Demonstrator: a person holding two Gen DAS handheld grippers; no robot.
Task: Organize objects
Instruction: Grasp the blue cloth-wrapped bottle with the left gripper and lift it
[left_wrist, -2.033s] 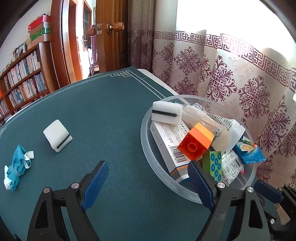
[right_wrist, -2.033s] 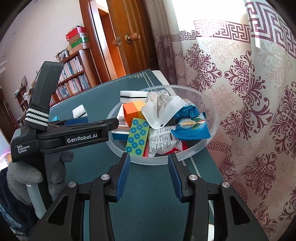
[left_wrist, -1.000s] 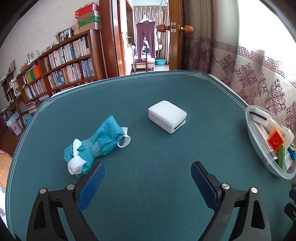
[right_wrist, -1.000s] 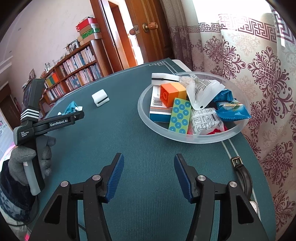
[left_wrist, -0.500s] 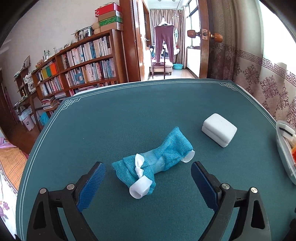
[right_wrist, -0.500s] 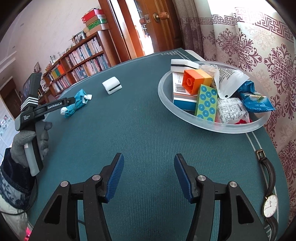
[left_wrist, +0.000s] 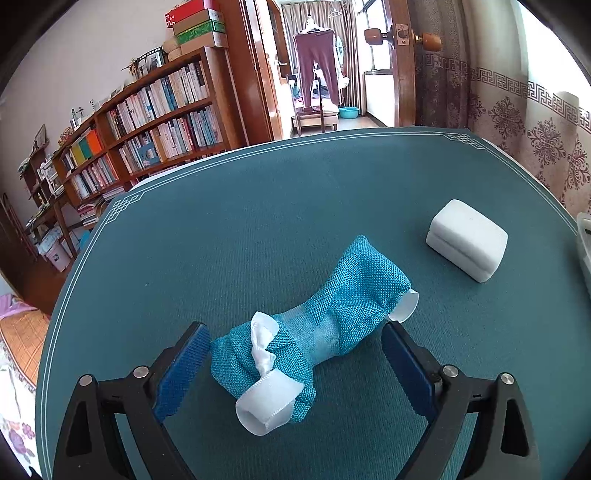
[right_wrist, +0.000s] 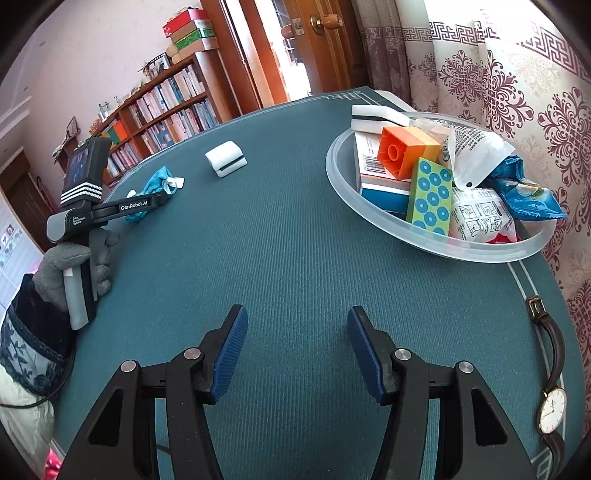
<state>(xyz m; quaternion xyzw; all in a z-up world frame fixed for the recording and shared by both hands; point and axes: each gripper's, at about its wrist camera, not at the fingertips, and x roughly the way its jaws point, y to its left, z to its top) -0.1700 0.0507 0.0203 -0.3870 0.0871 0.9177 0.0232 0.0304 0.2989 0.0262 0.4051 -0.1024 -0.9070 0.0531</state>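
A teal woven pouch with white ribbon (left_wrist: 314, 321) lies on the green table (left_wrist: 258, 229). My left gripper (left_wrist: 295, 354) is open, its blue pads on either side of the pouch, the left pad close to or touching it. A white foam block (left_wrist: 466, 238) lies further right. In the right wrist view my right gripper (right_wrist: 293, 343) is open and empty over bare table, and the left gripper (right_wrist: 162, 199) reaches the pouch (right_wrist: 155, 184) near the foam block (right_wrist: 226, 159). A clear plastic bowl (right_wrist: 369, 210) at right holds boxes, toy bricks and snack packets.
A wristwatch (right_wrist: 550, 384) lies near the table's right edge. A bookshelf (left_wrist: 147, 129), an open wooden door (left_wrist: 402, 62) and patterned curtains (right_wrist: 498, 74) stand beyond the table. The bowl's rim (left_wrist: 585, 240) shows at the left view's right edge.
My left gripper has swung away from the bowl and moved forward until the teal pouch sits between its open pads. My right gripper has backed away from the bowl.
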